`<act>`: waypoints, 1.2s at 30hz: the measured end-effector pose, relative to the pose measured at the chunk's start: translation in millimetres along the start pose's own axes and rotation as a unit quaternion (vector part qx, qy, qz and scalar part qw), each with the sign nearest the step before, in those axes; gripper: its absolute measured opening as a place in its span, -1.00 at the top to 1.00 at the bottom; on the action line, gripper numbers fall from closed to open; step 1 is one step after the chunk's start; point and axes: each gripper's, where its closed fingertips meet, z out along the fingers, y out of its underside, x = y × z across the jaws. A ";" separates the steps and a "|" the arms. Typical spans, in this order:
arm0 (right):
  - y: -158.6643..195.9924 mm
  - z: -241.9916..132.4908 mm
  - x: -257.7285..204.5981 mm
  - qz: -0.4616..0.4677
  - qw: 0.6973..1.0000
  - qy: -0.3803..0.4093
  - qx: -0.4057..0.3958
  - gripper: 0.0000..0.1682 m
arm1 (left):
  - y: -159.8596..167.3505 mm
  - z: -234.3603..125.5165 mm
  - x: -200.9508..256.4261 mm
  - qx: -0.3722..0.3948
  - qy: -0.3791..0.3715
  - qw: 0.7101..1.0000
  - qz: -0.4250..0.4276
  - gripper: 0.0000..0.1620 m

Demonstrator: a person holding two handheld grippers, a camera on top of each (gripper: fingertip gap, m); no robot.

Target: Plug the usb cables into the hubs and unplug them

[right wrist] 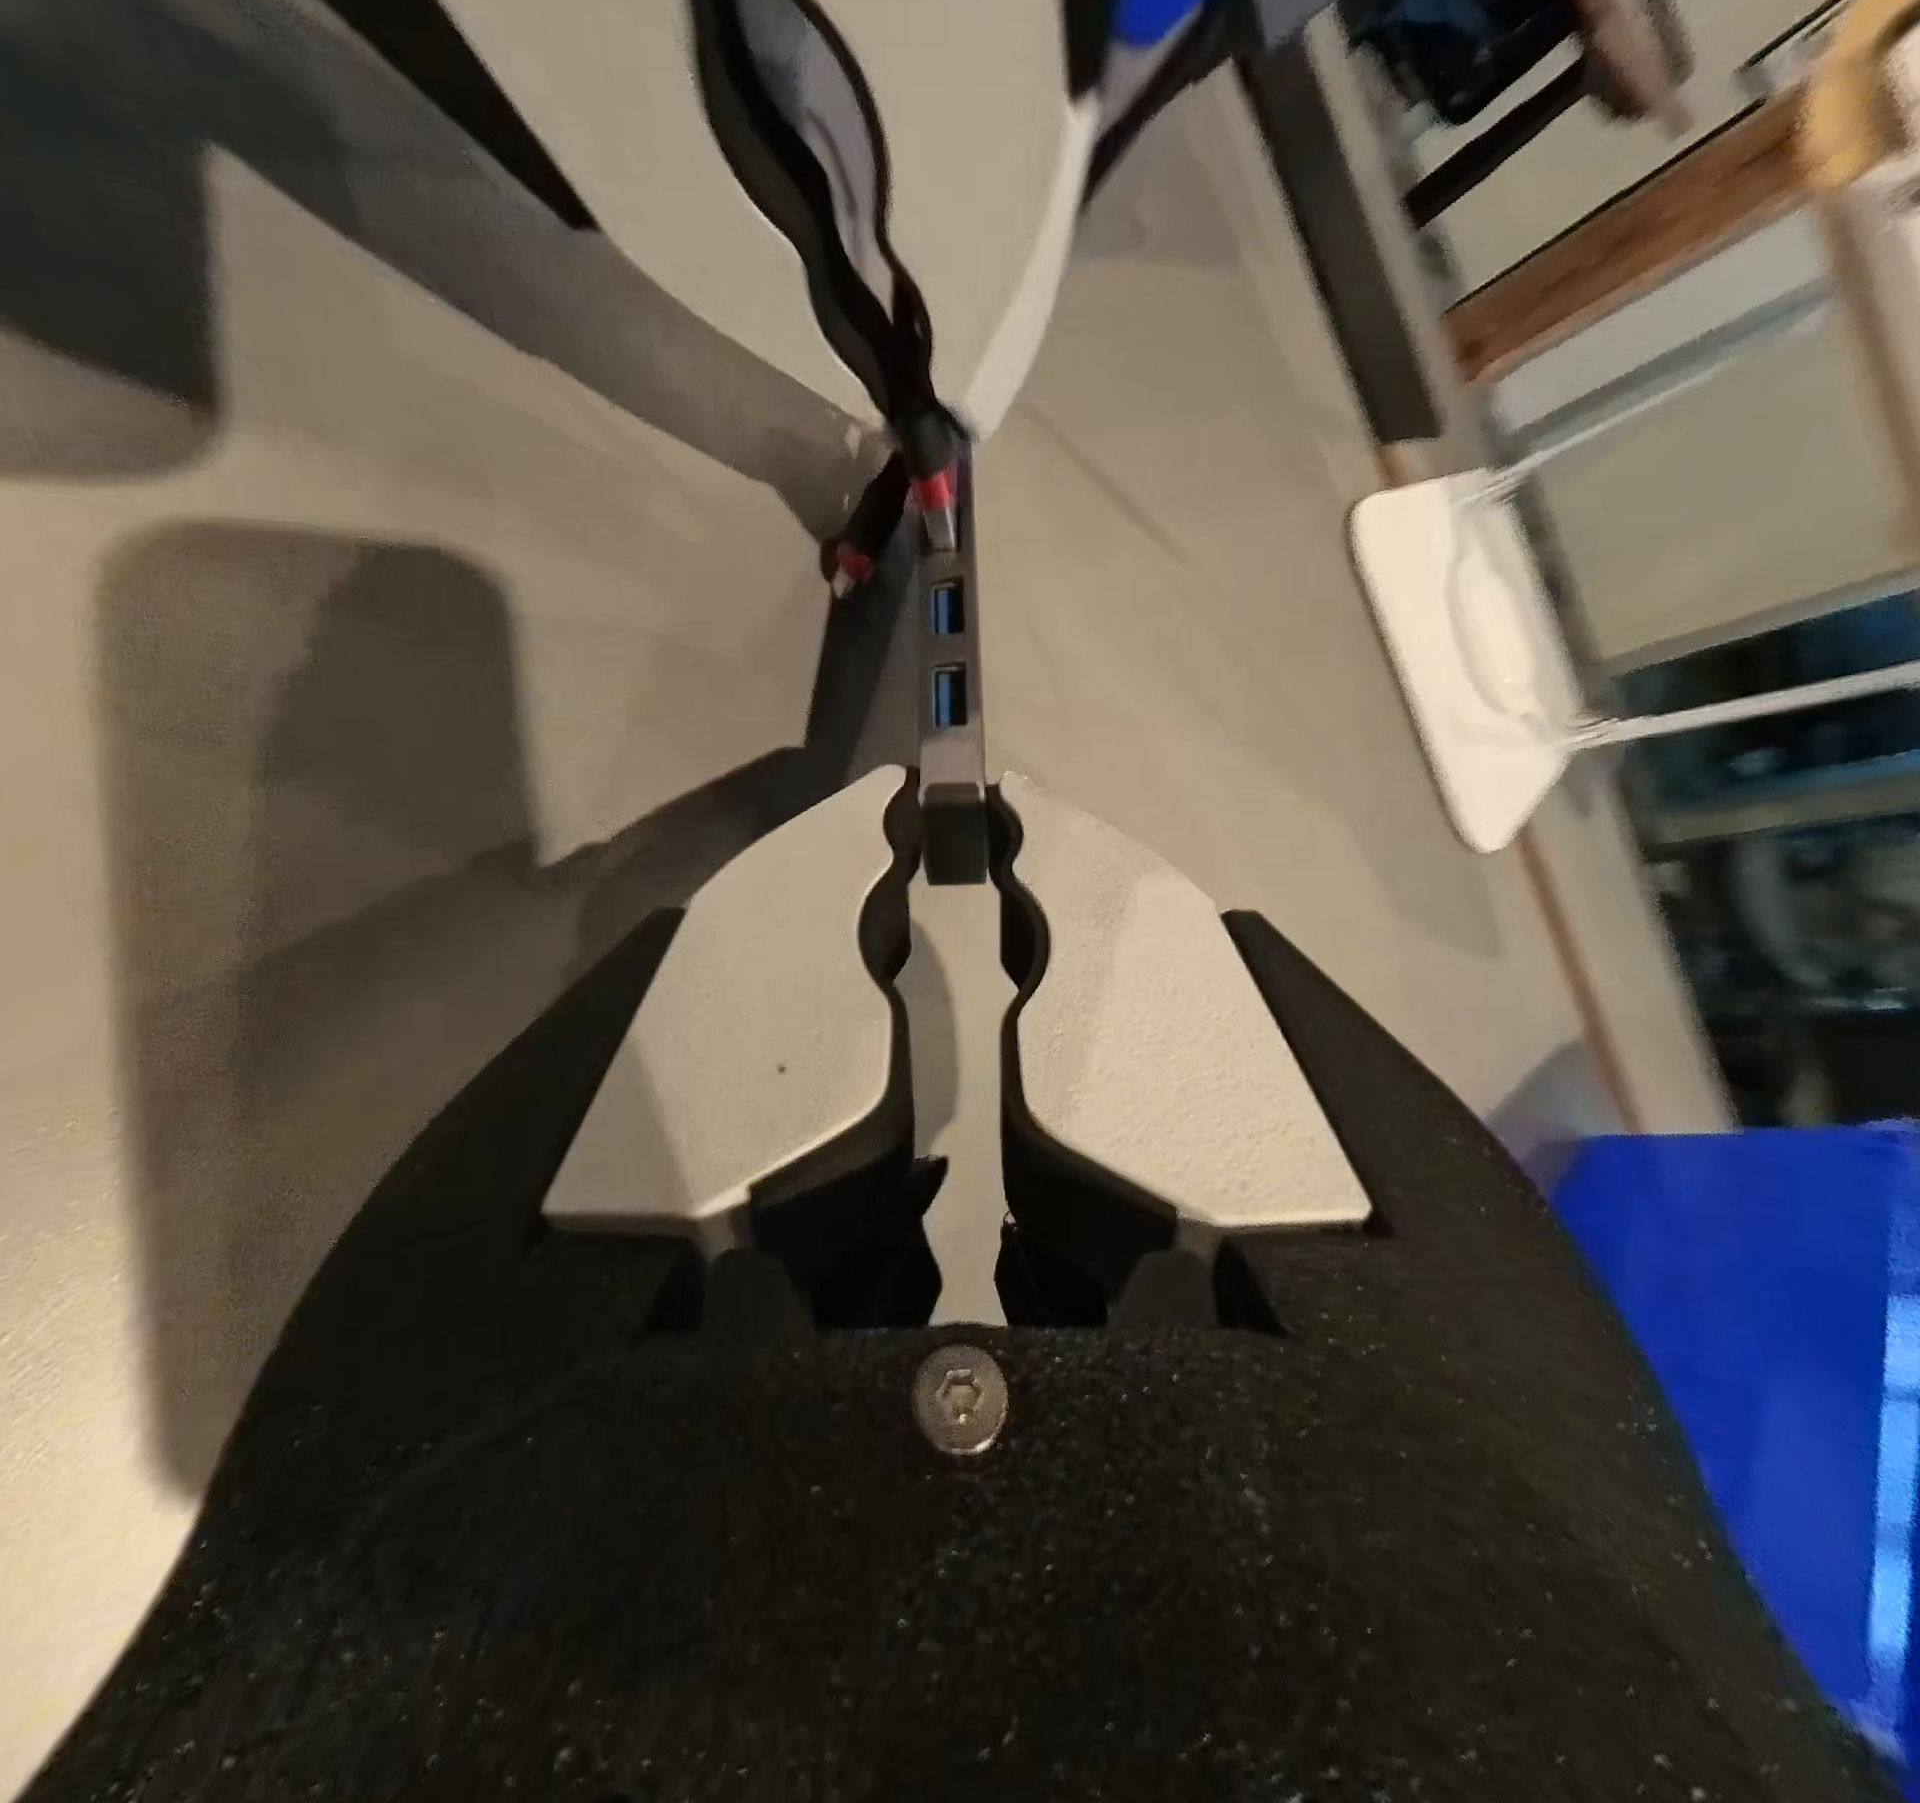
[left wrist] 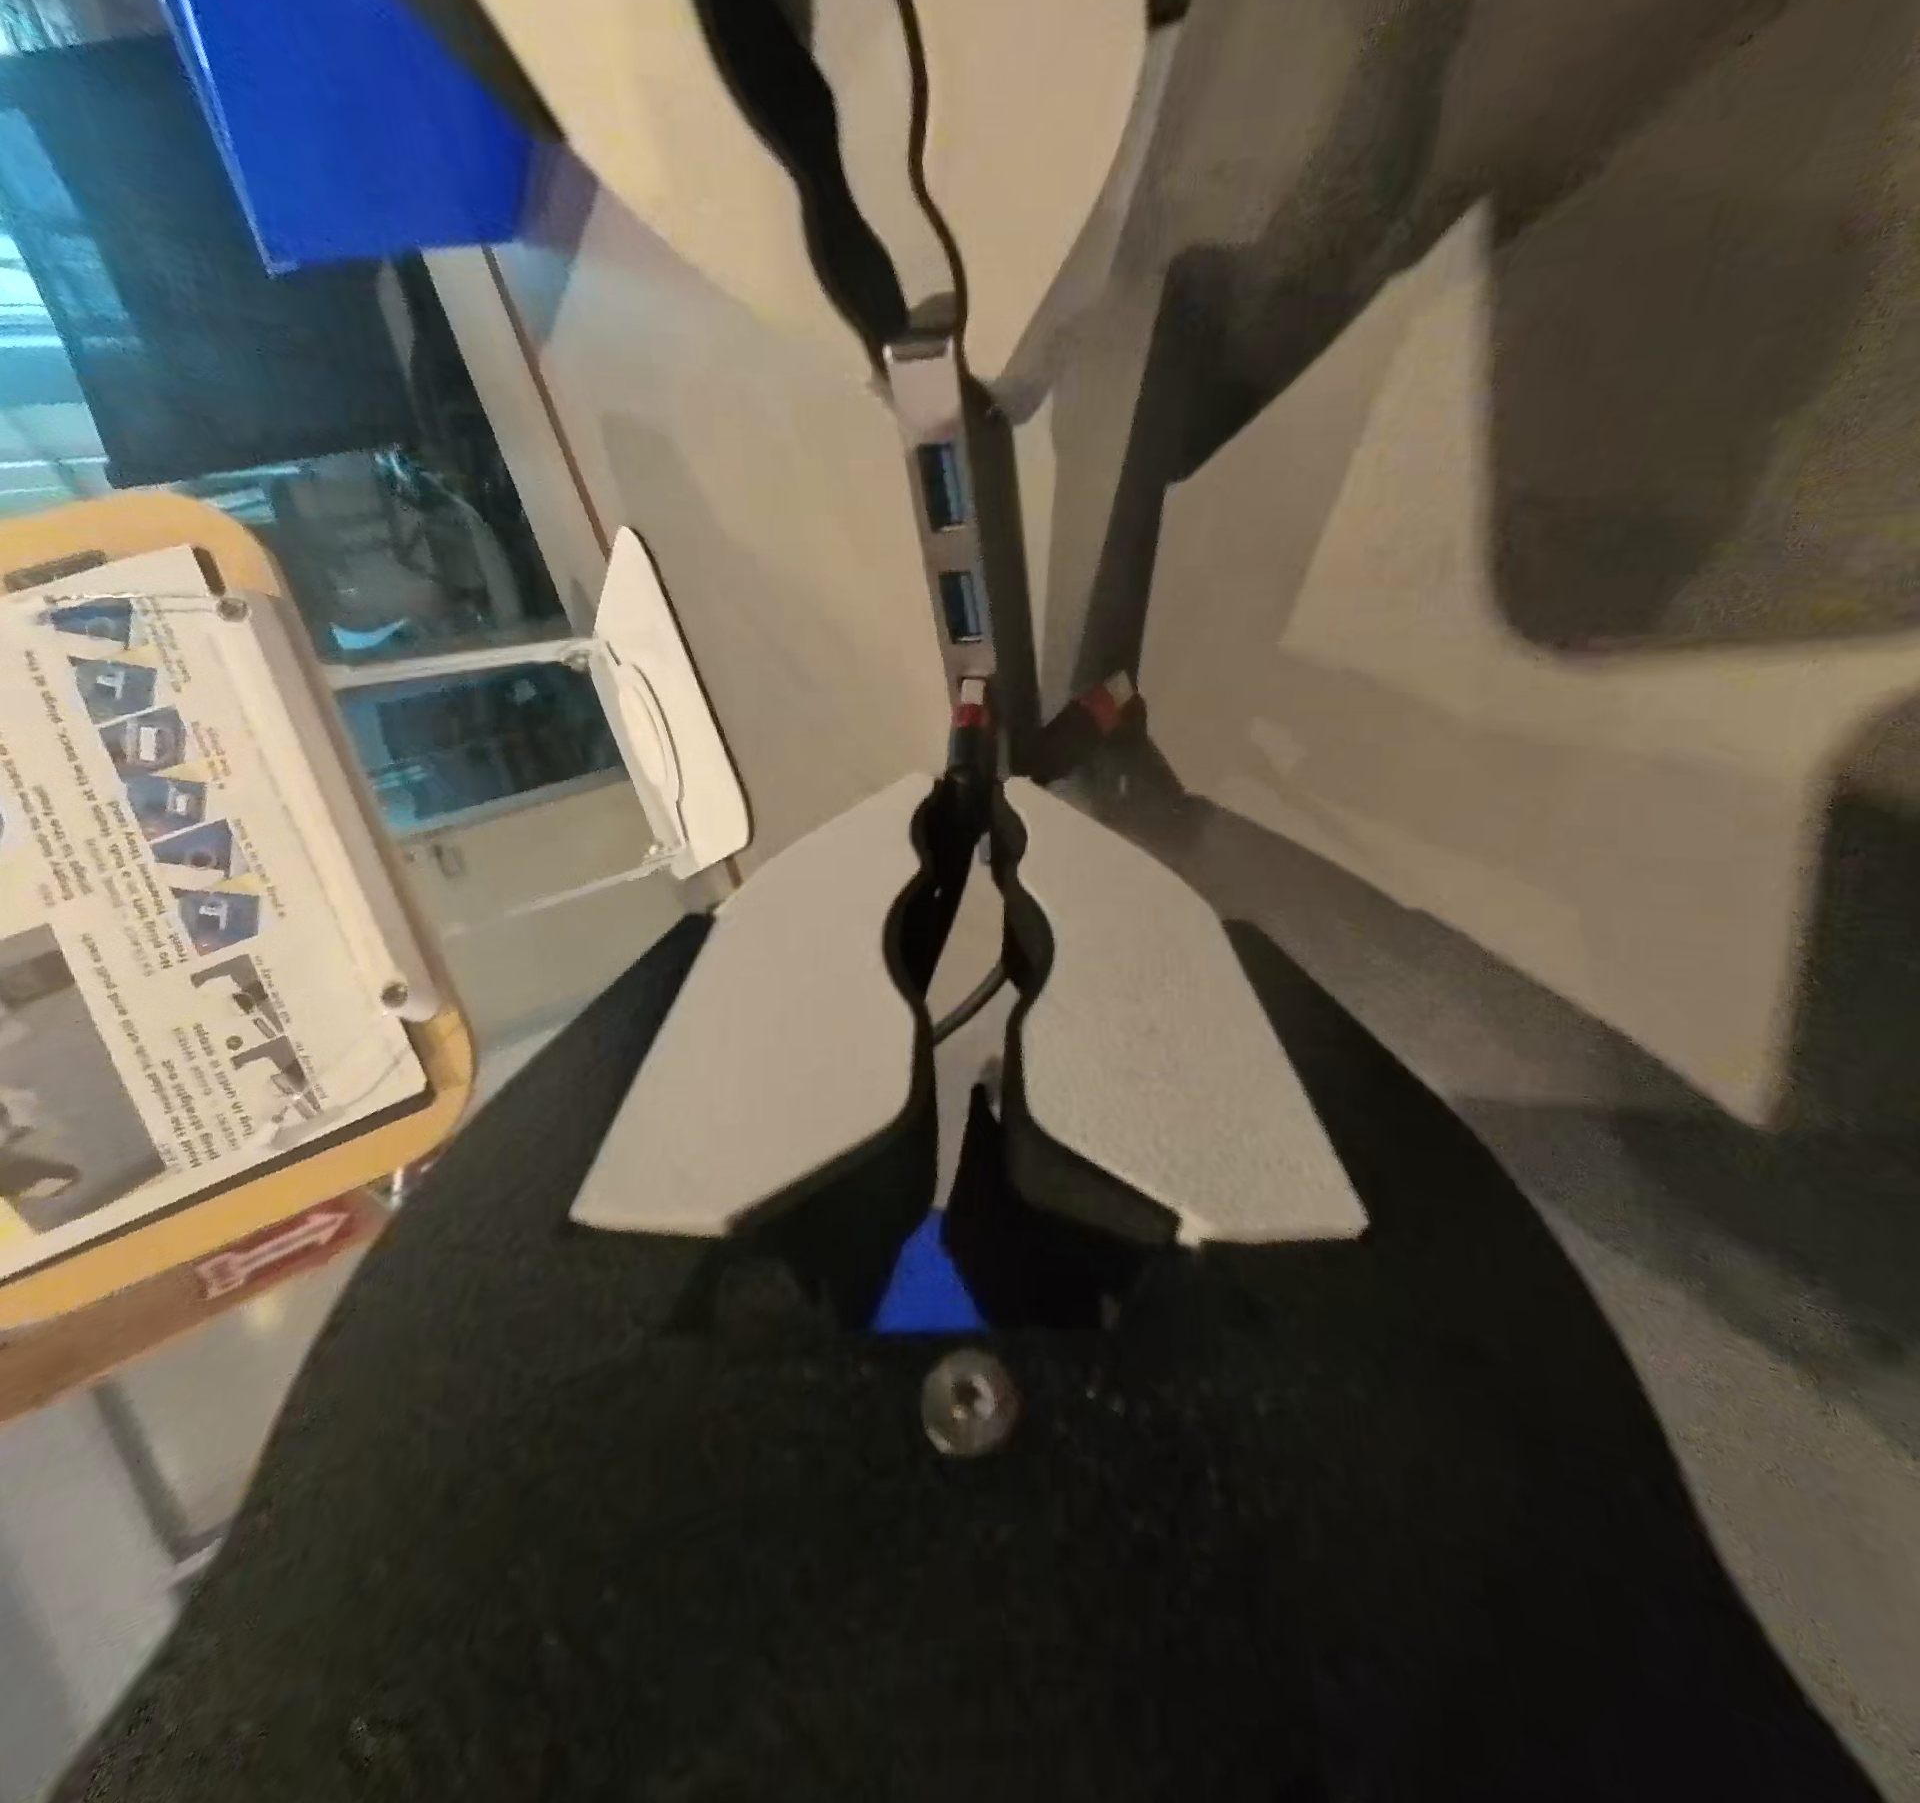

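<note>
A grey usb hub (left wrist: 961, 527) with two free blue ports is held in the air between both grippers. My left gripper (left wrist: 971, 792) is shut on a black usb plug with a red ring (left wrist: 971, 730). The plug's metal tip sits at the hub's near port; how deep it sits is unclear. My right gripper (right wrist: 951, 803) is shut on the hub's black end (right wrist: 951, 839). In the right wrist view the hub (right wrist: 948, 652) runs away from me to the red-ringed plug (right wrist: 938, 496) and the left gripper's fingers (right wrist: 831, 226). The cable (left wrist: 920, 91) trails off behind.
A white table (left wrist: 790, 465) lies below with dark shadows on it. A blue box (left wrist: 343, 80) stands at one side and also shows in the right wrist view (right wrist: 1745, 1390). A yellow-rimmed board with a printed sheet (left wrist: 208, 870) and a white stand (left wrist: 670, 704) are near the edge.
</note>
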 end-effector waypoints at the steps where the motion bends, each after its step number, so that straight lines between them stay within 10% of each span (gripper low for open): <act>1: -4.0 -1.7 0.3 -0.013 1.000 0.010 0.008 0.86 | 0.6 0.0 -0.7 -0.015 0.004 1.000 0.011 0.92; 10: -23.7 -9.8 3.3 -0.058 0.995 0.047 0.067 0.87 | 3.5 5.7 -5.2 -0.023 0.001 0.999 0.031 0.92; 20: -41.3 -27.6 25.5 -0.133 0.969 0.157 0.137 0.83 | -3.4 -2.7 -35.5 0.034 -0.183 0.980 -0.073 0.92; 26: -51.0 -62.2 51.3 -0.113 0.950 0.233 0.173 0.42 | 3.2 -15.8 -48.1 0.047 -0.272 0.955 -0.106 0.92; 32: -58.7 -79.6 64.1 0.197 0.935 0.001 0.294 0.40 | -0.7 -38.9 -57.3 0.058 -0.339 0.938 -0.046 0.92; 36: -74.7 -72.2 59.4 0.434 0.802 -0.279 0.301 0.36 | -3.7 -44.6 -58.5 0.055 -0.365 0.929 -0.009 0.92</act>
